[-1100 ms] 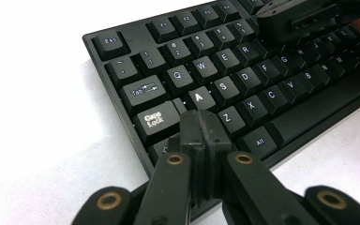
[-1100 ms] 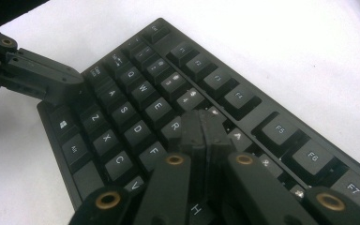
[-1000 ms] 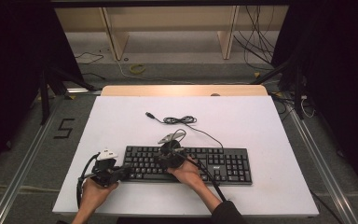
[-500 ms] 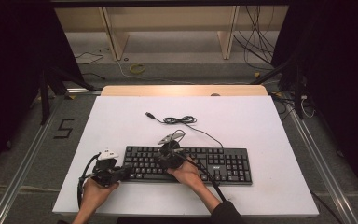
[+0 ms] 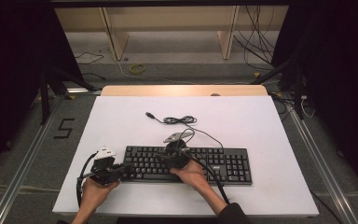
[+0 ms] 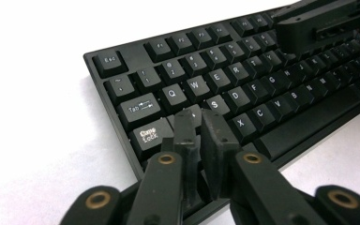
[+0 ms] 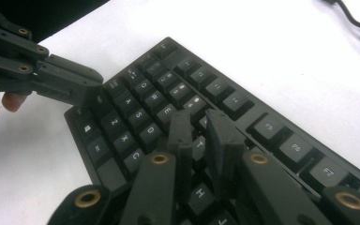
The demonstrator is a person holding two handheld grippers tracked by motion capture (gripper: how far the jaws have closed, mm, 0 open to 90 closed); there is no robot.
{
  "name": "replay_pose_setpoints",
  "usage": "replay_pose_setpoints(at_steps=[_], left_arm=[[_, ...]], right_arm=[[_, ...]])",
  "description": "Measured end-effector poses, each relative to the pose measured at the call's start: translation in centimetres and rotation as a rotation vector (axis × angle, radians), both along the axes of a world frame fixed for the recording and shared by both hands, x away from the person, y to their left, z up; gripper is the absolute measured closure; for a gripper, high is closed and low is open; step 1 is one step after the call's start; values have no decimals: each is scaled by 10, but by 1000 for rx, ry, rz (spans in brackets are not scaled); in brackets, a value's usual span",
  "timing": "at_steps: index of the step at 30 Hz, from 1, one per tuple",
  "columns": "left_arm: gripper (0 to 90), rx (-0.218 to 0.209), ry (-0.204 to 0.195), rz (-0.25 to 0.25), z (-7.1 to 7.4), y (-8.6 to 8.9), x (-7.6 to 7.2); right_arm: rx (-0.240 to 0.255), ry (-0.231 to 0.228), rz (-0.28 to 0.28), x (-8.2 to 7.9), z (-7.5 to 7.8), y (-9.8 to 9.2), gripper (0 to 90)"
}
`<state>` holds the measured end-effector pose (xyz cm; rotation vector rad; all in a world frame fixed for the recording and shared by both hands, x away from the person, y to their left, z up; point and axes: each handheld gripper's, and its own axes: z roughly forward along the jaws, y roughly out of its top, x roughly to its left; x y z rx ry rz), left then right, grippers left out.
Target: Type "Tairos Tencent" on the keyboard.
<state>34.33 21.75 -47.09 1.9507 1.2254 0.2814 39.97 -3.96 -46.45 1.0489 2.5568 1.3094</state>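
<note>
A black keyboard lies across the near part of the white table. My left gripper points at its left end. In the left gripper view the left gripper hovers just over the A key. Its jaws have just been opening and stand a narrow gap apart with nothing between them. My right gripper is over the keyboard's upper left-middle keys. Seen in its own view, the right gripper has also just been opening. It shows a small gap that holds nothing.
The keyboard's thin black cable lies coiled behind it and ends in a USB plug. A wooden strip edges the table's far side. Beyond it stand shelf legs and loose floor cables. The other gripper hangs over the upper keys.
</note>
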Motion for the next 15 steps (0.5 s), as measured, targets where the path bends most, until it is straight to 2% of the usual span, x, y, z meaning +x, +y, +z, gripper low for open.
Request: replay_pose_setpoints(at_steps=[6,15], left_arm=[[751,-25,-12,-8,3,-1,1],[547,-66,-7,-11,6,-5,4]], right_arm=[[25,-6,9,-4,3,-10,731],[62,-14,25,-15,7,-24,550]])
